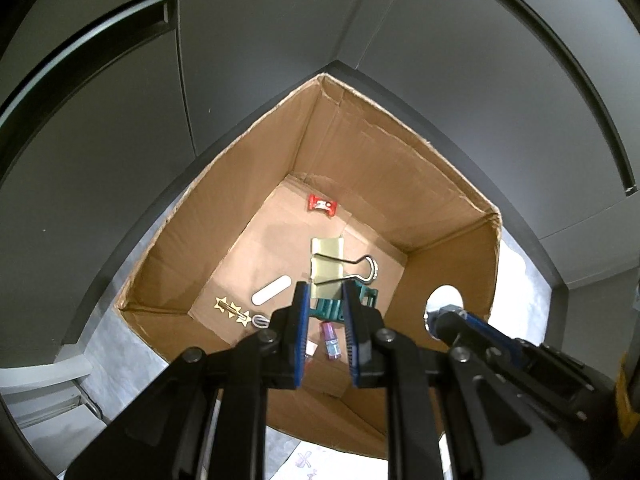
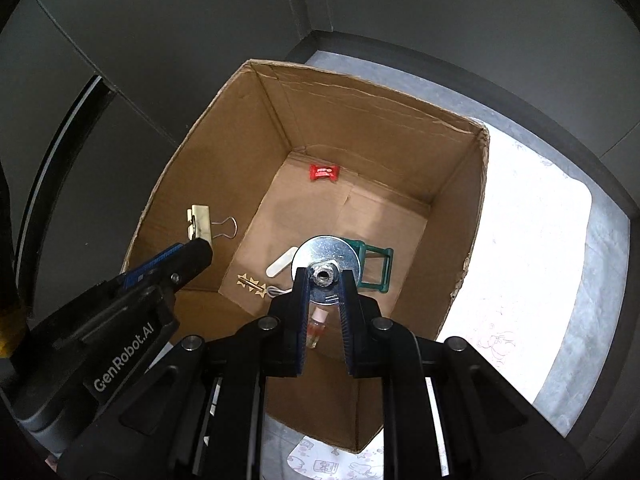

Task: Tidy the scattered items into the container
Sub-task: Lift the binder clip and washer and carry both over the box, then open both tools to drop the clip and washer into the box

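Observation:
An open cardboard box stands below both grippers. My left gripper is shut on a gold binder clip and holds it over the box; the clip also shows in the right wrist view. My right gripper is shut on a metal bolt with a large round washer, held over the box; the washer also shows in the left wrist view. On the box floor lie a red candy wrapper, a green frame, a white oval piece, a gold star hair clip and a small pink bottle.
The box sits on a light patterned cloth over a grey table. Dark cabinet panels rise behind the box. Each gripper shows in the other's view, left and right, close beside each other.

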### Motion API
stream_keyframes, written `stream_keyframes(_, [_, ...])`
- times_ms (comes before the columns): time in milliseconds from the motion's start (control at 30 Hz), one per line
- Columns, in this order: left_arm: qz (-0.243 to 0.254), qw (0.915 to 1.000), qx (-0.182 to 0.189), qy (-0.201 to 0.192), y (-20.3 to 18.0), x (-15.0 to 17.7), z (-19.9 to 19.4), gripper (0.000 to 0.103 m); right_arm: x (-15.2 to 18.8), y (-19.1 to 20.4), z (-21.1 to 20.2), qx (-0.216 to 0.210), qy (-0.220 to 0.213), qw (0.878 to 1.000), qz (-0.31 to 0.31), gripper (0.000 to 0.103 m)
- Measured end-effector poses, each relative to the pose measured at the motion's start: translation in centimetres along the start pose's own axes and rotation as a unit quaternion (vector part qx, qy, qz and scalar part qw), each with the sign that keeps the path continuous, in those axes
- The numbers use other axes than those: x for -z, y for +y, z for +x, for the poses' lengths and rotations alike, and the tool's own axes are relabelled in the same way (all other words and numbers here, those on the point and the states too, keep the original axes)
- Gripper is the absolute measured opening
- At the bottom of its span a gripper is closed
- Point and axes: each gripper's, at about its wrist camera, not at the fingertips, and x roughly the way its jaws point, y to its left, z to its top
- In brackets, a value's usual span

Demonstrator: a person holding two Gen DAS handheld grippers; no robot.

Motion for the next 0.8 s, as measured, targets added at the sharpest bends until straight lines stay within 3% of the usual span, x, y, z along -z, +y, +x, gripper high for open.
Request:
stream_keyframes(300, [0.001, 1.0000, 0.000, 0.006, -0.2, 0.2, 0.0, 0.016, -0.3, -0.8, -0.4, 0.005, 0.000, 1.000, 0.002, 0.014])
stream_keyframes(367, [0.023, 0.9996, 0.009, 0.013, 0.0, -1.5, 0.7, 0.016, -0.3, -1.0, -0.4, 0.006, 0.000, 1.000, 0.004, 0.014])
stream_keyframes(667, [-0.008, 0.9999, -0.005, 0.010, 0.7, -1.4, 0.7, 0.018, -0.7, -1.5, -0.5, 0.009, 0.005, 1.000, 0.017, 0.016])
stream_keyframes(700, [-0.011, 0.9999, -0.006, 0.009, 0.8, -1.5, 0.6, 0.029, -0.7, -1.7, -0.5, 0.012, 0.006, 1.000, 0.024, 0.027])
stream_keyframes(733, [-0.016, 0.9998, -0.010, 0.007, 1.1, -1.5, 0.5, 0.051, -0.7, -1.8, -0.7, 0.019, 0.000, 0.999, 0.028, 0.041])
stream_keyframes(767, [-0.022, 0.9996, -0.019, 0.002, 1.4, -1.6, 0.3, 0.061, -0.7, -2.0, -0.9, 0.027, -0.006, 0.999, 0.032, 0.069])
stream_keyframes(800, [-0.029, 0.9992, -0.028, -0.003, 1.8, -1.6, 0.1, 0.078, -0.7, -2.1, -1.1, 0.034, -0.012, 0.999, 0.036, 0.083])
